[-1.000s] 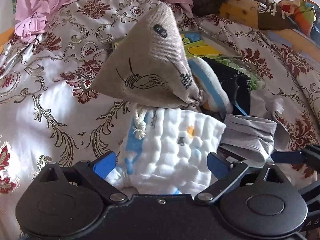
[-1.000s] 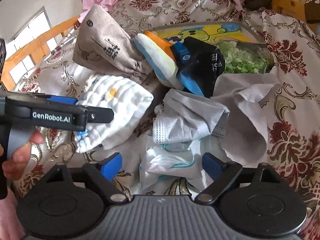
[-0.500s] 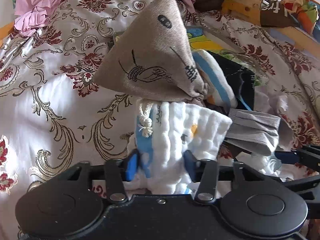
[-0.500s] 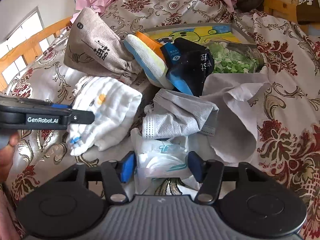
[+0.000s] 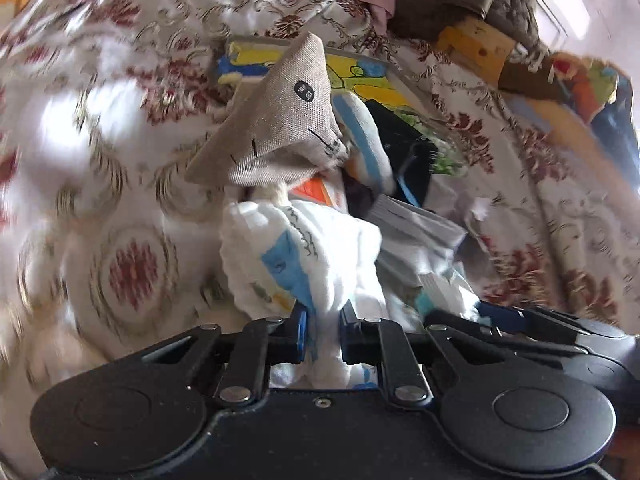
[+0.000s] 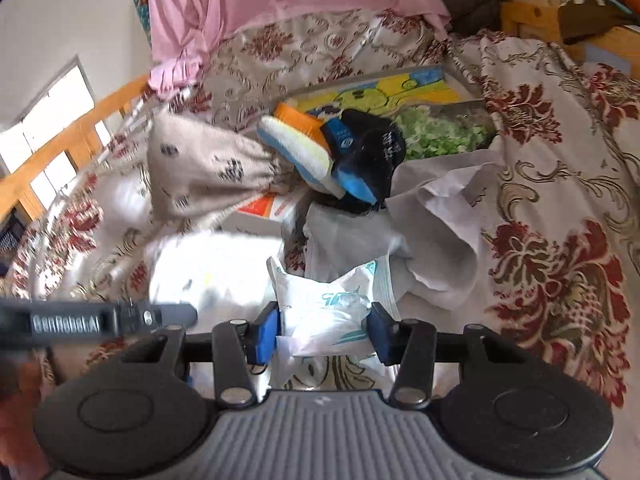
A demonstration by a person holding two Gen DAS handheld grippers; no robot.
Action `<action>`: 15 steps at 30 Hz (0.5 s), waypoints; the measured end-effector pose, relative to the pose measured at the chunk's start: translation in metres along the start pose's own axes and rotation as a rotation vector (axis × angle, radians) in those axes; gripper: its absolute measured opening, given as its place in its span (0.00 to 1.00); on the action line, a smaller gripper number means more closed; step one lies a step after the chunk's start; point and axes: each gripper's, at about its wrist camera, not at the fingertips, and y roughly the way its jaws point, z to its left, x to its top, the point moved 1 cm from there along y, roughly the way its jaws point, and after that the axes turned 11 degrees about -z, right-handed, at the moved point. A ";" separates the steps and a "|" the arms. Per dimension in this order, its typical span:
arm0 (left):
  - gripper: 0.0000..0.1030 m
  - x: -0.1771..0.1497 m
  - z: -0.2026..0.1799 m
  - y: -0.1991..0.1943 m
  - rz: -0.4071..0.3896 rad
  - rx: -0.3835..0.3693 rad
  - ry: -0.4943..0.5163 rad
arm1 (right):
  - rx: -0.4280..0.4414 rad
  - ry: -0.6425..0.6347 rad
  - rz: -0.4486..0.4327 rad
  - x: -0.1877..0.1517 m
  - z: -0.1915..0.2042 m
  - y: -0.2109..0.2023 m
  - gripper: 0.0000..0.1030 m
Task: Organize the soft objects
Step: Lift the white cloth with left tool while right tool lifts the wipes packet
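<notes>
Your left gripper (image 5: 323, 330), wide a second ago, is closing, pinching the cloth (image 5: 304, 256); right gripper (image 6: 323, 330) is closing on the packet (image 6: 326, 312). Both bunched between pads, ready to sort

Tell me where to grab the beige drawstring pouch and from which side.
Grip the beige pouch at its gathered neck, where the cloth bunches narrow above the white cloth. Come from its open left side, over the bedspread; socks crowd the right. Both grippers are busy now, jaws closing on other items.
</notes>
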 end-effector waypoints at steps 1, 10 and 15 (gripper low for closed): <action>0.15 -0.006 -0.003 -0.005 -0.003 -0.001 -0.011 | 0.004 0.011 -0.016 0.000 -0.001 -0.007 0.49; 0.14 -0.017 -0.057 -0.059 -0.126 -0.017 0.063 | 0.034 0.083 -0.246 0.004 -0.009 -0.081 0.50; 0.14 -0.008 -0.099 -0.085 -0.196 -0.004 0.116 | 0.038 0.040 -0.368 0.013 -0.008 -0.111 0.50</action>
